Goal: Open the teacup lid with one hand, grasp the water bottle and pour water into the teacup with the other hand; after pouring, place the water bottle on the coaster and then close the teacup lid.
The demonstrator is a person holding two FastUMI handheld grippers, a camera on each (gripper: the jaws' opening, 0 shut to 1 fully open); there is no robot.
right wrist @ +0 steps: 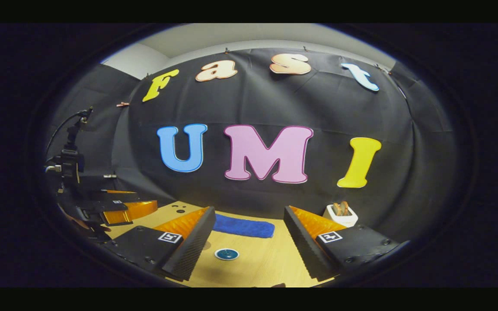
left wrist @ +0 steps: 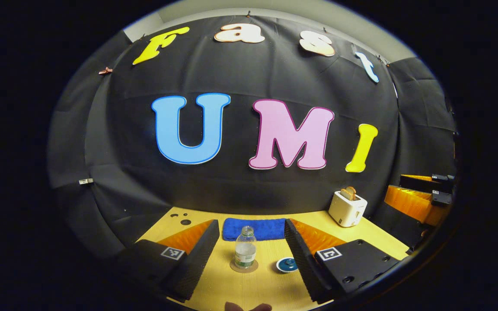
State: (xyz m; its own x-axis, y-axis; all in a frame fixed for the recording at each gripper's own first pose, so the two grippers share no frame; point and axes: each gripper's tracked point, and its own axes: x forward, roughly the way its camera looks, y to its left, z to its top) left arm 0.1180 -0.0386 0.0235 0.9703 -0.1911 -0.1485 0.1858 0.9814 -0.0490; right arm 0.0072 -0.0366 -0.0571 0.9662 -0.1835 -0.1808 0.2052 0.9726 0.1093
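Note:
In the left gripper view a clear, uncapped water bottle (left wrist: 245, 248), partly filled, stands upright on a round brown coaster (left wrist: 244, 266). Just right of it sits the small teacup (left wrist: 286, 264) with its dark blue lid on. My left gripper (left wrist: 251, 224) is open, held above and short of both, its fingers framing them. In the right gripper view the lidded teacup (right wrist: 226, 254) sits on the table between the fingers of my open right gripper (right wrist: 249, 211), which holds nothing. The left gripper (right wrist: 119, 209) appears at the far left of that view.
A folded blue towel (left wrist: 255, 229) lies at the back of the wooden table (left wrist: 257, 289). A white toaster (left wrist: 347, 208) with toast stands at the back right. The right gripper (left wrist: 417, 198) hovers beyond the table's right side. A camera stand (right wrist: 69, 160) rises at the left.

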